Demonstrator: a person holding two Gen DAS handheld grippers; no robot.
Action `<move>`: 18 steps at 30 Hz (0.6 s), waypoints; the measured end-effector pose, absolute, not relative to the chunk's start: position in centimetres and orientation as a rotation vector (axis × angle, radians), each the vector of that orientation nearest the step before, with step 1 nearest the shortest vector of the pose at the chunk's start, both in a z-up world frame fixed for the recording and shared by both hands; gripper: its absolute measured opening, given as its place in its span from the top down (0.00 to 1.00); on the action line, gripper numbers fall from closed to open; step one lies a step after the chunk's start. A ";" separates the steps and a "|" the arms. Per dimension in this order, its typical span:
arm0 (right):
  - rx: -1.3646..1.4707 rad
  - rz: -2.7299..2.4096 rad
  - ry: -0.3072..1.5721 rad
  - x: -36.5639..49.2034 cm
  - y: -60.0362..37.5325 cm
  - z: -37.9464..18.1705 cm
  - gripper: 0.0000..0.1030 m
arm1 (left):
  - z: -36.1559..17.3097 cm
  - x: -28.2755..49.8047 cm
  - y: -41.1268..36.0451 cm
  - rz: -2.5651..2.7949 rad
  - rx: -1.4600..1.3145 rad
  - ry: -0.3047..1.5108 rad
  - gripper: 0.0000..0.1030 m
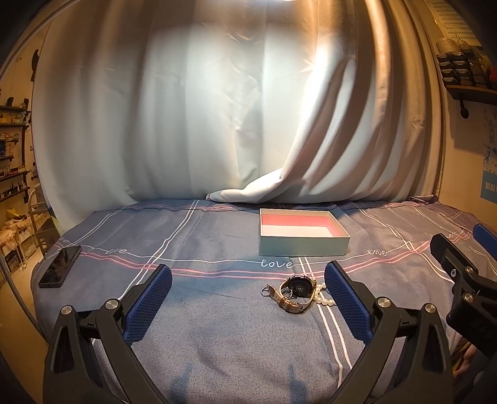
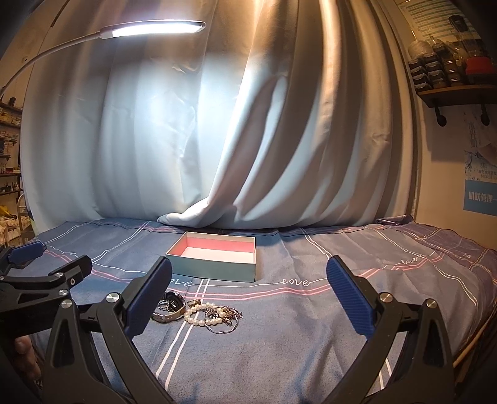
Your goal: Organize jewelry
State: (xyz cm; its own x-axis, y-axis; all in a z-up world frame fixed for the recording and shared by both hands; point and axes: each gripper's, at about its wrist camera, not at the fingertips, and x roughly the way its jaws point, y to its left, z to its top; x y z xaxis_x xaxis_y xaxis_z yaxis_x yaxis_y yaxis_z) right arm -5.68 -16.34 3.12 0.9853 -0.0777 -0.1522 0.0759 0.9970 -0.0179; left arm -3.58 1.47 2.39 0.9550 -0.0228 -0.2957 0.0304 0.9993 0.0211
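Note:
A wristwatch (image 1: 295, 293) with a tan strap lies on the blue bedsheet, a pearl bracelet (image 1: 323, 296) beside it. In the right wrist view the watch (image 2: 170, 309), the pearl bracelet (image 2: 200, 314) and a tangle of thin chains (image 2: 225, 317) form one small pile. Behind the pile stands an open pale box (image 1: 303, 231) (image 2: 214, 259) with a pink and white inside, nothing in it. My left gripper (image 1: 248, 298) is open, short of the pile. My right gripper (image 2: 248, 298) is open too, the pile just right of its left finger.
A black phone (image 1: 60, 265) lies at the sheet's left edge. A pale curtain (image 2: 192, 140) hangs behind the box, its hem resting on the sheet. A lit lamp head (image 2: 155, 28) hangs overhead. Wall shelves (image 2: 450, 84) with small jars sit at upper right.

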 end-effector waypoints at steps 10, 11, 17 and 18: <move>-0.009 -0.077 0.158 -5.7 -16.5 3.0 0.05 | 2.3 -3.6 1.4 -0.035 0.029 0.299 0.06; -0.009 -0.078 0.158 -5.7 -16.5 2.9 0.05 | 2.3 -3.6 1.3 -0.031 0.031 0.298 0.06; -0.006 -0.080 0.160 -5.8 -16.6 2.9 0.05 | 2.5 -3.9 1.5 -0.044 0.022 0.281 0.06; -0.005 -0.080 0.159 -5.8 -16.6 2.9 0.05 | 2.5 -3.9 1.5 -0.048 0.019 0.280 0.06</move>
State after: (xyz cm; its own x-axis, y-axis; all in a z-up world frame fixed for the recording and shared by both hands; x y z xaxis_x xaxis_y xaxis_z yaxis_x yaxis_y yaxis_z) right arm -5.81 -16.57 2.92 0.9842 -0.0796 -0.1580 0.0788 0.9968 -0.0115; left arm -3.92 1.49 2.47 0.9599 -0.0445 -0.2768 0.0499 0.9987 0.0125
